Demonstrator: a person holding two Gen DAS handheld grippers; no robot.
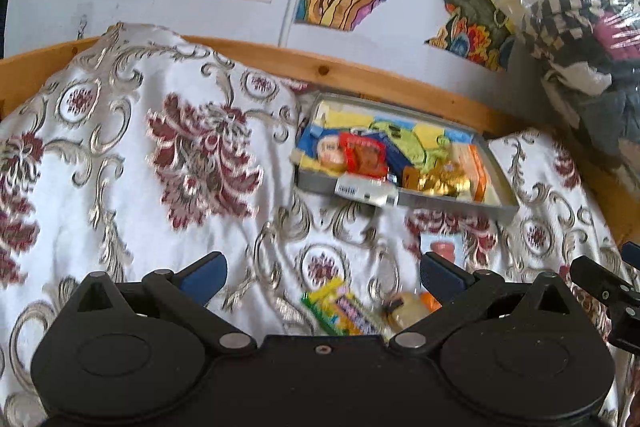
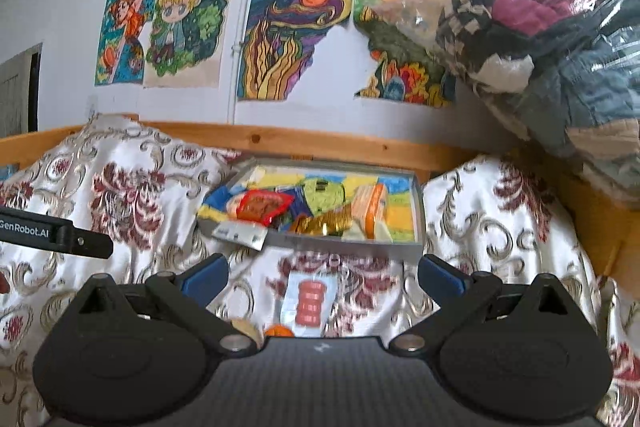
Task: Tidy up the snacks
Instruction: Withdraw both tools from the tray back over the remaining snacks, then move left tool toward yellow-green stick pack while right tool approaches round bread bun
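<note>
A grey tray (image 1: 452,203) (image 2: 344,246) lies on the patterned bedspread by the wooden rail, holding a red packet (image 1: 366,157) (image 2: 262,205), gold wrappers (image 1: 438,181) (image 2: 324,225), an orange box (image 1: 478,167) (image 2: 374,209) and a silver packet (image 1: 366,191) (image 2: 240,231) hanging over its front rim. Loose on the cloth are a pale blue packet with pink rolls (image 1: 442,247) (image 2: 310,301), a green-yellow candy pack (image 1: 340,309) and a small jelly cup (image 1: 406,311). My left gripper (image 1: 322,277) is open above the candy pack. My right gripper (image 2: 324,277) is open over the blue packet.
White bedspread (image 1: 140,155) with maroon flowers is bunched high at the left. A wooden rail (image 1: 360,75) runs behind the tray. A clear bag of clothes (image 2: 560,39) sits at the right. Drawings cover the wall. The other gripper's body shows at each view's edge.
</note>
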